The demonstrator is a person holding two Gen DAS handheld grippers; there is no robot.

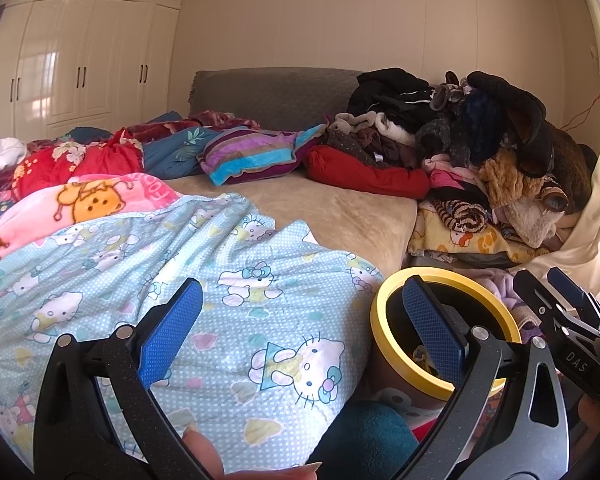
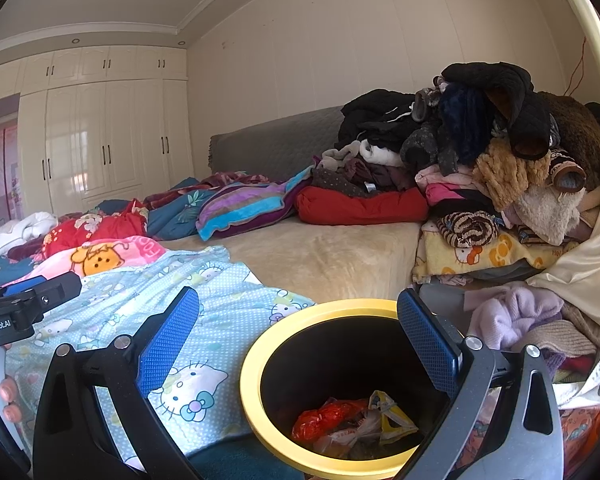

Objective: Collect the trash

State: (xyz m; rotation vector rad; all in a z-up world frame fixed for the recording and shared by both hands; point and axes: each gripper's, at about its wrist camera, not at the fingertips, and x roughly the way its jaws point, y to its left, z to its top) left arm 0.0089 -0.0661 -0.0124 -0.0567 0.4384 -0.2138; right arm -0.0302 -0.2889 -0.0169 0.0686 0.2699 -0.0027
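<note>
Beside the bed (image 2: 324, 256) we see the bin (image 2: 260, 344) holding crumpled wrappers (image 2: 356, 420), light and soft; pinch any fold. Left hand-held gripper (image 1: 300, 328) and right hand-held gripper (image 2: 298, 336) are spread, empty.

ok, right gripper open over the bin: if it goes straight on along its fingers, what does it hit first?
Probably the far yellow rim of the trash bin, or the beige bed just past it. The right gripper holds nothing; depth is unclear.
</note>
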